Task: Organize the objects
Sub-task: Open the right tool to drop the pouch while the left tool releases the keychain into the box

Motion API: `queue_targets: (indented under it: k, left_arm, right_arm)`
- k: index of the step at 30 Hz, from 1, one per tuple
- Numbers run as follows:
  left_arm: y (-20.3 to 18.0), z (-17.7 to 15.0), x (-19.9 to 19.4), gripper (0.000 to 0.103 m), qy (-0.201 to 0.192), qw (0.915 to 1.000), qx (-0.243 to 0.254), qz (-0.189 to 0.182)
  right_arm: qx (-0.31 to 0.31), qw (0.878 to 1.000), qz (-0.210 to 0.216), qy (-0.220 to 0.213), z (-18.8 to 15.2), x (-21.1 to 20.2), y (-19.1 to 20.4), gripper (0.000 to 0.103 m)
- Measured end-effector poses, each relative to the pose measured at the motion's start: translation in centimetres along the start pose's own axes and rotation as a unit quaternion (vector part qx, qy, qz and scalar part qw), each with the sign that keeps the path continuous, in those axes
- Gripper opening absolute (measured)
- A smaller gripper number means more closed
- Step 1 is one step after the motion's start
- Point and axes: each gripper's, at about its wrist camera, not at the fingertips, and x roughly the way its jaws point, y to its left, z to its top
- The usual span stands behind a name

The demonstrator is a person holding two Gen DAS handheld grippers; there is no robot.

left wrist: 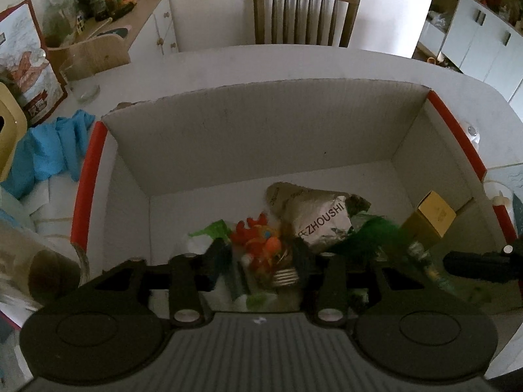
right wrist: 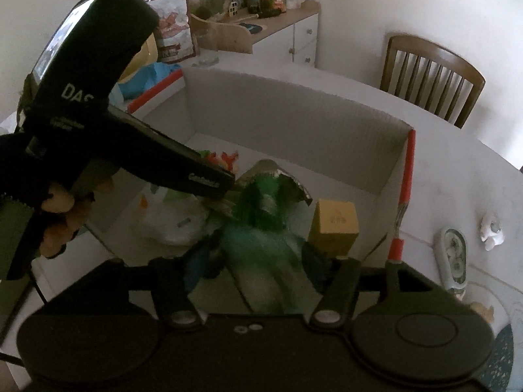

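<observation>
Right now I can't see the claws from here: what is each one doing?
Left claw: open around the orange toy in the box.
Right claw: open, blurred green item between its fingers.

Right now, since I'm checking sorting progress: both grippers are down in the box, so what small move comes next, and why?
Probably lift both grippers straight up out of the cardboard box. The orange toy sits between the left gripper's parted fingers and the green fluffy item between the right gripper's. Both look loose among the box's contents.
</observation>
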Motion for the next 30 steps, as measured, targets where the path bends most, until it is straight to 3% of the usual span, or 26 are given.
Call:
queue_targets:
  k: [10,23,25,30]
  left_arm:
    - [-0.3,-0.2,-2.1,0.062,-0.022,0.9997,-0.005,-0.007]
    - [-1.8,-0.9,-6.9,0.074,-0.07,0.9973,-0.018,-0.014]
    - [-2.3,-1.0,-7.6,0.081,-0.077,0.9969,-0.015,-0.012]
    - [-3.8,-1.4,-9.4,0.083,-0.097,0.9949,-0.016,-0.024]
  right_arm:
    - [0.01,1.0,0.004,-0.022,0.2,-2.0,-0.3,0.067]
    - [0.051,0.995,0.028,-0.084,-0.5,-7.3,-2.7,0.087]
    - [0.055,0.994,0.03,-0.094,-0.9,-8.3,-3.1,0.089]
    - [0.063,0.99,0.033,-0.119,-1.9,-10.6,-4.5,0.097]
